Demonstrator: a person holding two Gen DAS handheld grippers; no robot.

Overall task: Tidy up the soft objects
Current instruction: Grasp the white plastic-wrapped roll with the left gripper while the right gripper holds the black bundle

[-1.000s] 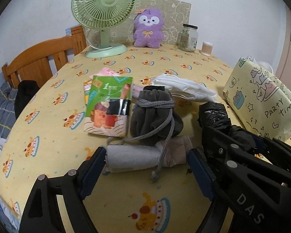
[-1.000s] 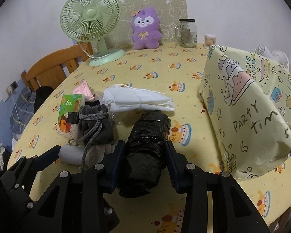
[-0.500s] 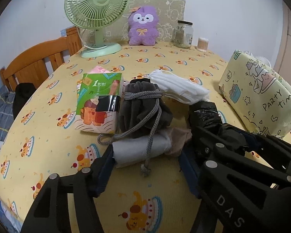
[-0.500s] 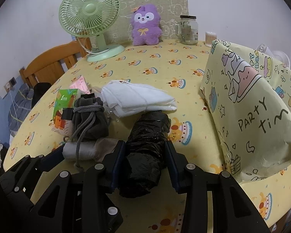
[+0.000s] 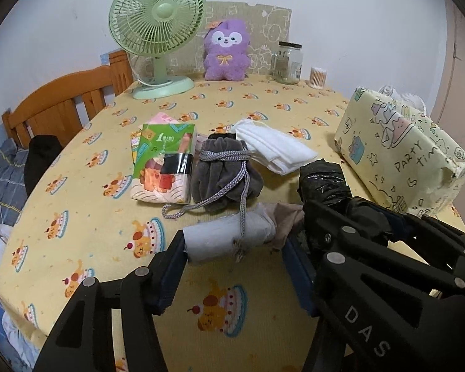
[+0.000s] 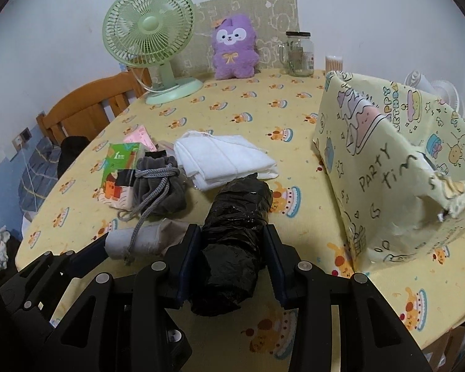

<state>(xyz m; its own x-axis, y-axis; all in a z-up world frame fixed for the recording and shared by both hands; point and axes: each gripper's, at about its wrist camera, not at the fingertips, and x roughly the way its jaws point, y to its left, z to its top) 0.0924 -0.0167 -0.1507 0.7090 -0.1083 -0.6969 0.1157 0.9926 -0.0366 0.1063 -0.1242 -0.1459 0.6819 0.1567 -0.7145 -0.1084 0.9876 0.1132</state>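
Black roll (image 6: 232, 241) at 6 o'clock is looking like crinkled glossy plastic film. Grey pouch (image 5: 223, 173) is showing matt velvety cloth with a woven cord. White folded cloth (image 5: 272, 147) at 1 o'clock is looking soft, matt. Tissue pack (image 5: 162, 162) is showing glossy printed plastic. Box (image 6: 396, 170) at 3 o'clock is wearing matt printed paper. Chair (image 5: 62, 108) at 10 o'clock is looking like varnished wood. Jar (image 5: 286, 62) is showing clear glass.

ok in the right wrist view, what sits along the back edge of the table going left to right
green fan → purple plush toy → glass jar → cotton swab container
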